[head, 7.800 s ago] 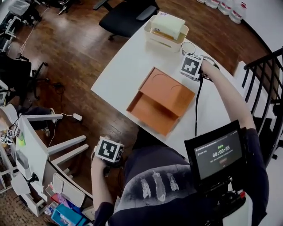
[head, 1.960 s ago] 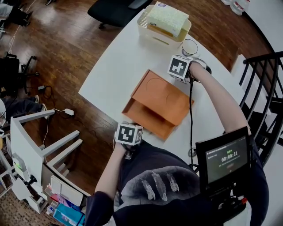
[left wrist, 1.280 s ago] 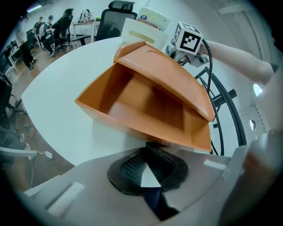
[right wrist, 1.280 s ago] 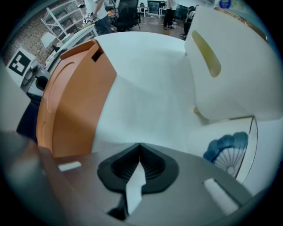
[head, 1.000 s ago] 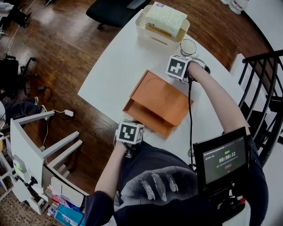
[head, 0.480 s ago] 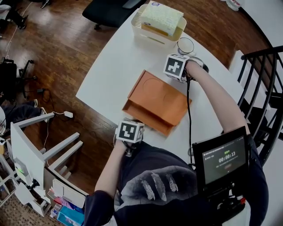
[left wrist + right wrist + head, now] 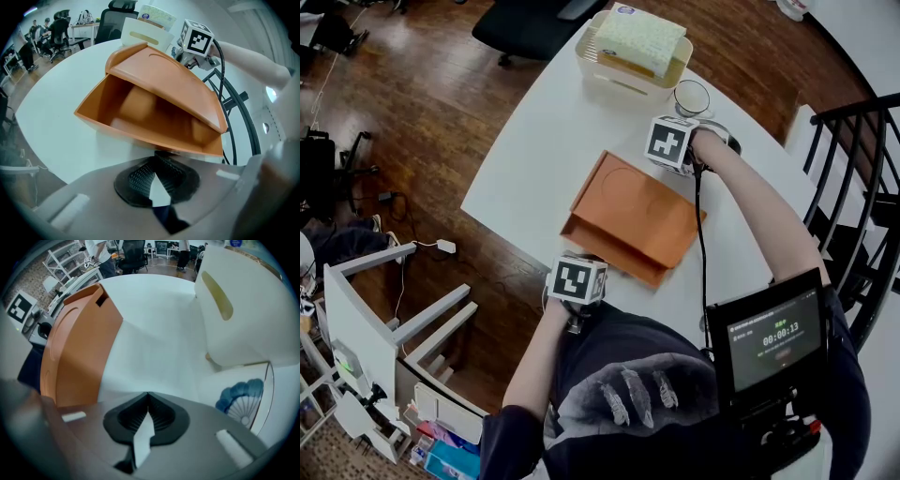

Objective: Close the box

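The orange box [image 7: 630, 218] lies in the middle of the white table [image 7: 544, 141]. Its hinged lid [image 7: 165, 80] slopes down over the tray [image 7: 140, 123], with a gap still showing on the side facing me. At the box's near edge my left gripper [image 7: 157, 158] is shut and holds nothing; its marker cube [image 7: 577, 279] shows in the head view. My right gripper [image 7: 147, 399] is shut and empty beside the lid's [image 7: 77, 350] far right corner, under its cube [image 7: 670, 142]. Contact with the lid cannot be told.
A cream basket [image 7: 630, 58] holding a pale pack stands at the table's far end, also close to the right gripper [image 7: 234, 310]. A cup [image 7: 692, 97] on a blue-patterned saucer [image 7: 244, 401] sits beside it. Office chairs and a wooden floor surround the table.
My left gripper has risen from below the table edge to the box's near side. The lid has come down lower over the tray. The right gripper has stayed at the far corner.
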Tool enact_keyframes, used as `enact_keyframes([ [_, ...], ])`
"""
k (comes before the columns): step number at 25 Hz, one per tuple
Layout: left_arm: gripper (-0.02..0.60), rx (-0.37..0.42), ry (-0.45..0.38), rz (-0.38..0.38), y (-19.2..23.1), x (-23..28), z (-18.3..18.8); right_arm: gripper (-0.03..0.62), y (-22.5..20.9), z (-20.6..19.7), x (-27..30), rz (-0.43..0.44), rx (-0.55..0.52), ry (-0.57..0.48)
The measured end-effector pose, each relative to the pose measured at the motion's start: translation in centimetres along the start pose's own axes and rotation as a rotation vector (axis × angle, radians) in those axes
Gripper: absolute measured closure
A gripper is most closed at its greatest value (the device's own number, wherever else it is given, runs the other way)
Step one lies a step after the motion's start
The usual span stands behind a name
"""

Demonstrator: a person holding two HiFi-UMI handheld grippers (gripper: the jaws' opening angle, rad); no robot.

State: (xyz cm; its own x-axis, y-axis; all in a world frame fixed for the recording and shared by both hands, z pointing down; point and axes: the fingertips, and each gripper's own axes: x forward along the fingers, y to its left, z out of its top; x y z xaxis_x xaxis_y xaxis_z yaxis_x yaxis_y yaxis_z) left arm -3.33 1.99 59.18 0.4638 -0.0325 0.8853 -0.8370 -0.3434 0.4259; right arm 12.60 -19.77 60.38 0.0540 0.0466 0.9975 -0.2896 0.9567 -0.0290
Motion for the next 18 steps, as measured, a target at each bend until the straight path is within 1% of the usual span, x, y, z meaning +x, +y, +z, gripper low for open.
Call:
enact_keyframes([
  [14, 0.566, 0.031, 0.004, -0.008, -0.2, 0.0, 0.9, 0.591, 0.1, 0.1, -0.2, -0.004, 0.002, -0.002],
  [18, 0.566, 0.041, 0.011, 0.005, 0.1, 0.1, 1.0, 0.591, 0.2, 0.4, -0.1, 0.0, -0.013, -0.013],
])
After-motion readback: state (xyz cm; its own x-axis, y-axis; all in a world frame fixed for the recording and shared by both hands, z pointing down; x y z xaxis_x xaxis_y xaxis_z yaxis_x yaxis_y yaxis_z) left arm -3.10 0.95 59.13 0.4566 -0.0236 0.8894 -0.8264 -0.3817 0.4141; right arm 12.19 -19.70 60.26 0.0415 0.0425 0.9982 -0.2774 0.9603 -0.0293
